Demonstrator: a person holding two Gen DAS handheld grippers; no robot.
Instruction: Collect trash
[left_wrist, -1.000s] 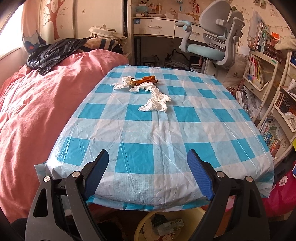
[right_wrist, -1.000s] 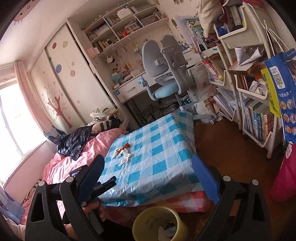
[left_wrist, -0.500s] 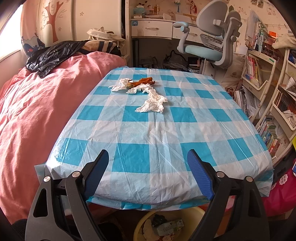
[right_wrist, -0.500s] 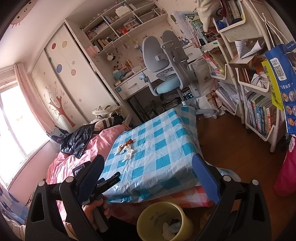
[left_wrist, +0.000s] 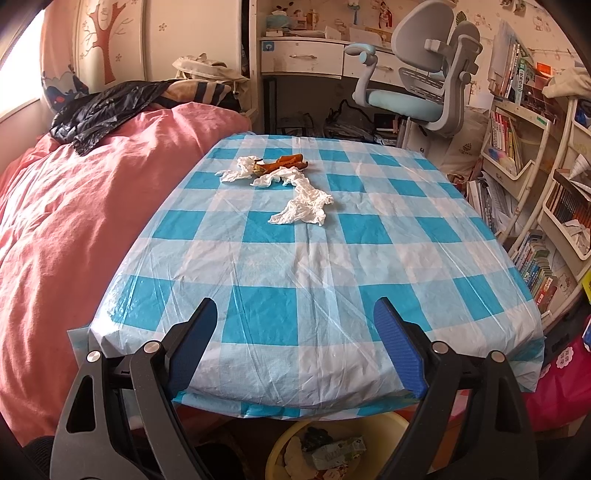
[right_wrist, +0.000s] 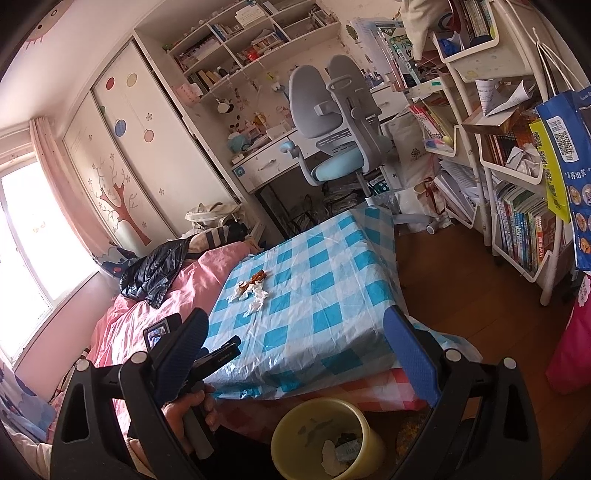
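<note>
Crumpled white tissues (left_wrist: 301, 208) and a brown-orange peel (left_wrist: 284, 162) lie toward the far left of a table covered in blue-and-white checked plastic (left_wrist: 332, 266). My left gripper (left_wrist: 295, 314) hovers over the table's near edge, open, with nothing between its blue pads. In the right wrist view the same tissues (right_wrist: 255, 295) and peel (right_wrist: 258, 276) lie well ahead. My right gripper (right_wrist: 295, 321) hangs open and empty, back from the table. A yellow bin (right_wrist: 295, 454) holding some rubbish stands on the floor under the near edge; its rim (left_wrist: 284, 437) also shows below my left gripper.
A pink quilt (left_wrist: 74, 221) with a black bag (left_wrist: 96, 114) borders the table's left side. A grey desk chair (left_wrist: 424, 85) and a desk stand beyond. White book racks (right_wrist: 517, 184) line the right, with wooden floor (right_wrist: 443, 277) between. A hand (right_wrist: 192, 406) holds the left gripper.
Little differs: both wrist views have drifted slightly. Both grippers stay open and empty, and the trash lies where it was.
</note>
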